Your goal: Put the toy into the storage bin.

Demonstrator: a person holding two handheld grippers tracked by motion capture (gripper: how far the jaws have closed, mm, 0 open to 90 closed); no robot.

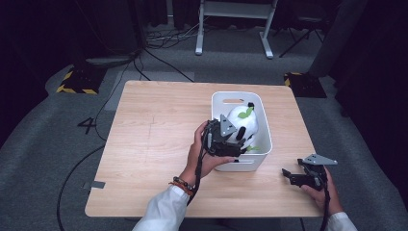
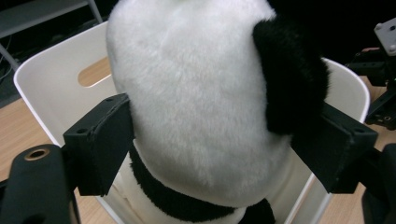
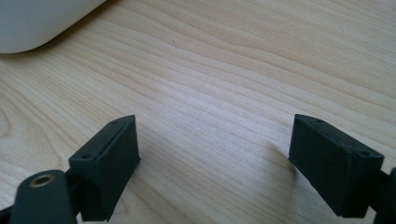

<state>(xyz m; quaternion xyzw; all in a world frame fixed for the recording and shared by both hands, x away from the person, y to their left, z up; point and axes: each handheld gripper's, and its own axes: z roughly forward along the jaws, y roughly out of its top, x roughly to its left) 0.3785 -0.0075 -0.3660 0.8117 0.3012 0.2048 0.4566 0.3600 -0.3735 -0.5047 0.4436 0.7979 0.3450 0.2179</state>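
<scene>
Inside the white bin [image 1: 263, 129], left gripper [image 2: 210, 140] squeezes plush panda [image 2: 201, 93].

A light wooden table [image 1: 154, 144] stands on grey carpet [image 1: 43, 125]. On it sits a white bin [image 1: 263, 144] (rounded corners, a slot handle in its far wall), right of the table's centre, toward the near edge.
</scene>
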